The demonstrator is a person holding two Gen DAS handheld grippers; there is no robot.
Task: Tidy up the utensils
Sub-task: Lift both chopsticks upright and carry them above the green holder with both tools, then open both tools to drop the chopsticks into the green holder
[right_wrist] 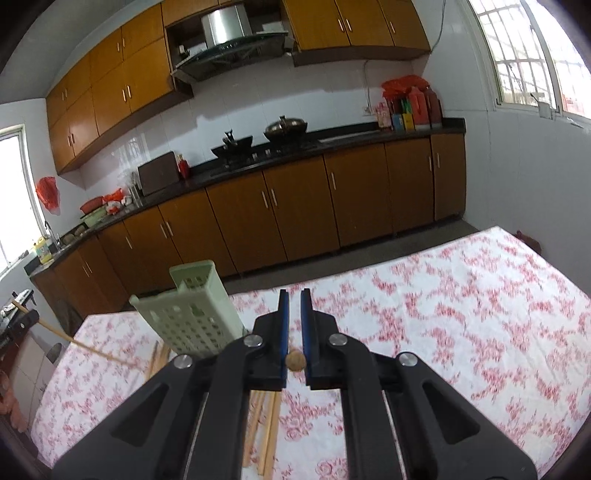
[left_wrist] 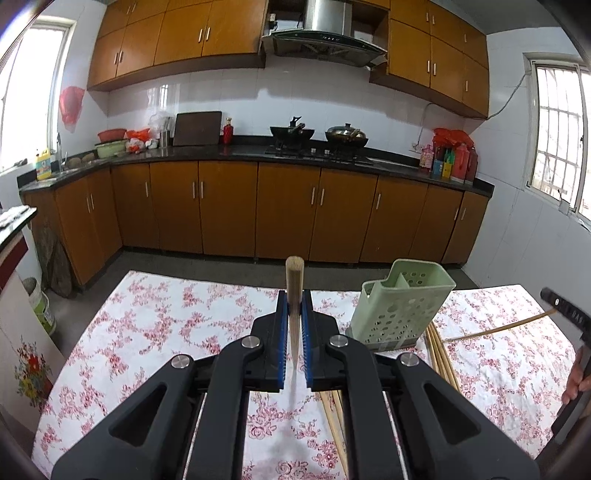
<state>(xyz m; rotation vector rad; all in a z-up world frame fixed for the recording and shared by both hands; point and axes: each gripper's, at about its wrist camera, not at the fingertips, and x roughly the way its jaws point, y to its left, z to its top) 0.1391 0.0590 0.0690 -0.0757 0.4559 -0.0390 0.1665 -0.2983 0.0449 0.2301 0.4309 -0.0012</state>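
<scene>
Kitchen: orange-brown cabinets [left_wrist: 221, 206], black counter, range hood [left_wrist: 325, 33], two woks on the hob. In front, a table with a white cloth in pink floral print [left_wrist: 155, 317].

Left wrist view: left gripper [left_wrist: 294, 306] is clenched on one wooden chopstick [left_wrist: 294, 295]. The stick stands nearly upright between the blue pads, blunt end poking above the fingertips, thin end running down below them toward the cloth. Just right of the fingers sits the pale green perforated utensil holder [left_wrist: 399, 306], standing on the table, tilted slightly, with a divider visible inside. A loose bunch of chopsticks [left_wrist: 441, 354] lies flat on the cloth by the holder's base, passing under the gripper body. At the right edge the other gripper's dark body and a hand [left_wrist: 576, 384] are partly in frame, with a stick running out from it — low over the cloth, toward the bunch.

Right wrist view: right gripper [right_wrist: 294, 306] is clenched on another chopstick [right_wrist: 295, 361], seen end-on as a round wooden tip deep between the pads, near their base rather than at the tips. Holder [right_wrist: 195, 314] is just left of the fingers, looks tilted in this view. Loose chopsticks [right_wrist: 266, 424] lie on the cloth under the gripper body. Far left: the left gripper's held stick [right_wrist: 74, 338] crosses diagonally.
</scene>
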